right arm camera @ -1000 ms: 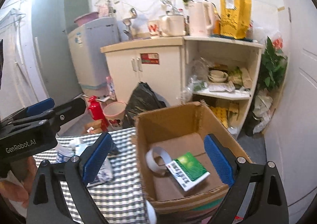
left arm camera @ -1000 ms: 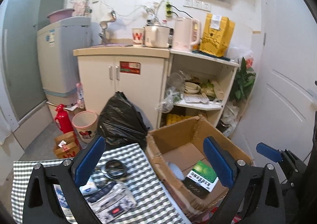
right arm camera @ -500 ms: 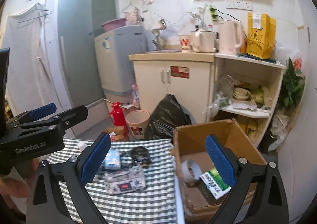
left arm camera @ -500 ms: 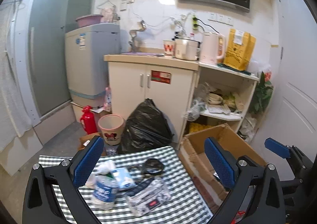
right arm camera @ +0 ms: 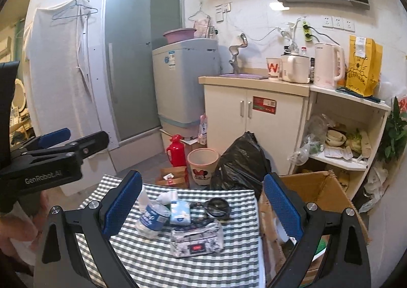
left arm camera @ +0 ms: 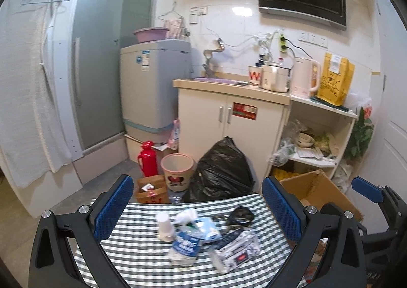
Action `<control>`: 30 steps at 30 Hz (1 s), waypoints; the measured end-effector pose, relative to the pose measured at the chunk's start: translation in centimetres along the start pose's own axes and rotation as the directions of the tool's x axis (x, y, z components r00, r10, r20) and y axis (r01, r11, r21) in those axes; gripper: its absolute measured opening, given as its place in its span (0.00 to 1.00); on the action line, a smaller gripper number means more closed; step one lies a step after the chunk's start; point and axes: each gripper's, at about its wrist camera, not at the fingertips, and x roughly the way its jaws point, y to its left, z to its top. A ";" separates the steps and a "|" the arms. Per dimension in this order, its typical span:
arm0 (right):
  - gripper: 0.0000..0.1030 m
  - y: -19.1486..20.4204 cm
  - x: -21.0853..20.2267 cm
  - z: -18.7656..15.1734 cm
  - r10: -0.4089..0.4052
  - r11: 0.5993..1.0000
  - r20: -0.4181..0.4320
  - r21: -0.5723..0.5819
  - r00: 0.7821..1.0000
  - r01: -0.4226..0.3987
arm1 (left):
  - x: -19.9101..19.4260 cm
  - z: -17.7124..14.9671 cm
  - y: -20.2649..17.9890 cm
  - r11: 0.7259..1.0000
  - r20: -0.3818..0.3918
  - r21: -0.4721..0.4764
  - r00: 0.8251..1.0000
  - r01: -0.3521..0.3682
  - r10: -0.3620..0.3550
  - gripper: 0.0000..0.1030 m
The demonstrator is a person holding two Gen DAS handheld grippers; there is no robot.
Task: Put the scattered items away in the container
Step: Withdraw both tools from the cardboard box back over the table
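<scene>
While both claws hang wide open and empty over the tabletop (right arm camera: 157, 262), left claw (left arm camera: 197, 206) and right claw (right arm camera: 202, 201), most of the job is left: bottle (right arm camera: 151, 219), tissue pack (right arm camera: 180, 213), pouch (right arm camera: 197, 238) and black ring (right arm camera: 217, 207) sit clustered at centre, cup (left arm camera: 164, 223) at 9 o'clock. Box (right arm camera: 318, 188) at 3 o'clock holds something green, mostly hidden. Readable: "GenRobot.AI" on the left claw body, "W" on a counter cup.
</scene>
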 end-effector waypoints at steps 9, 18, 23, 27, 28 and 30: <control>0.94 2.5 0.6 0.0 0.043 0.999 -0.013 -0.028 0.999 -0.043 | -1.5 -0.3 4.2 0.996 0.013 -0.050 0.998 -0.069 0.069 1.00; 0.94 4.2 1.6 -0.1 0.055 0.997 0.013 -0.063 0.998 -0.054 | -1.6 -0.8 5.8 0.993 0.003 -0.068 0.996 -0.094 0.094 1.00; 0.94 4.3 2.8 -0.6 0.054 0.995 -0.006 -0.078 0.999 -0.055 | -0.4 -1.6 6.3 0.992 -0.026 -0.083 0.995 -0.097 0.095 1.00; 0.94 3.7 4.0 -0.8 0.050 0.996 -0.032 -0.072 0.998 -0.052 | 0.8 -2.3 6.3 0.991 -0.055 -0.087 0.994 -0.100 0.096 1.00; 0.94 3.6 4.3 -0.9 0.050 0.996 -0.036 -0.071 0.998 -0.052 | 1.1 -2.5 6.3 0.991 -0.060 -0.087 0.993 -0.102 0.096 1.00; 0.94 3.3 4.8 -1.0 0.052 0.996 -0.047 -0.069 0.998 -0.055 | 1.7 -2.8 6.3 0.991 -0.071 -0.089 0.993 -0.103 0.097 1.00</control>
